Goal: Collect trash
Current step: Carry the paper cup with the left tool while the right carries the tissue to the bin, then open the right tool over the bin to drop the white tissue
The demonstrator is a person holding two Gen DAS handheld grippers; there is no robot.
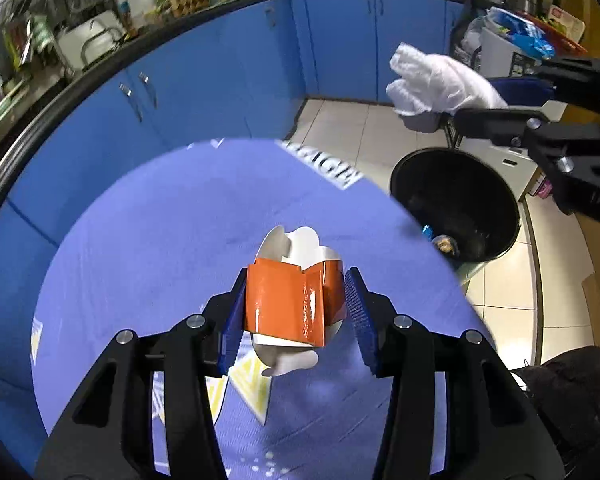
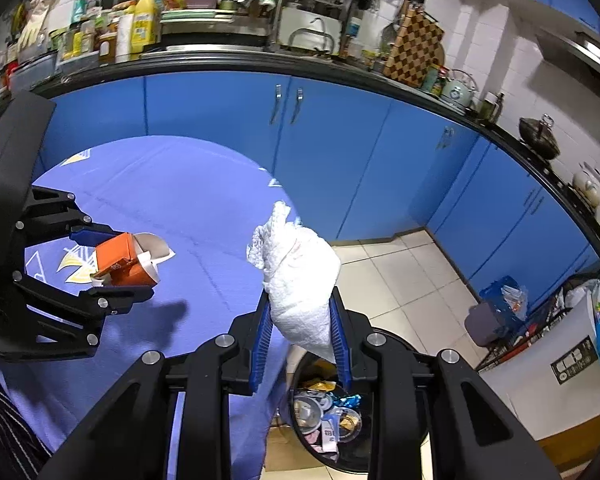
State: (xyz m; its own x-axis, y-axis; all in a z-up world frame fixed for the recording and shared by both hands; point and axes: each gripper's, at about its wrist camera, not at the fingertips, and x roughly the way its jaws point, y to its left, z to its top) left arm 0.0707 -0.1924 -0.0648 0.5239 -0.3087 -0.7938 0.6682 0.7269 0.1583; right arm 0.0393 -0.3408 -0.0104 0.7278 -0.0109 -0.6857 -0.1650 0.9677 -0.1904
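an orange carton (image 1: pixel 286 304) is held in the left tool (image 1: pixel 296 316) above the purple tabletop (image 1: pixel 148 248); white crumpled paper (image 2: pixel 300 276) is clamped in the right tool (image 2: pixel 300 332) over the black bin (image 2: pixel 388 428); printed cloth lettering cannot be read

We see a round table (image 1: pixel 140 240) under a purple-blue cloth (image 2: pixel 188 200) with white and yellow print, standing on a pale tiled floor (image 2: pixel 400 272), on which, just beside the table, a black trash bin (image 1: pixel 500 216) sits with wrappers inside.
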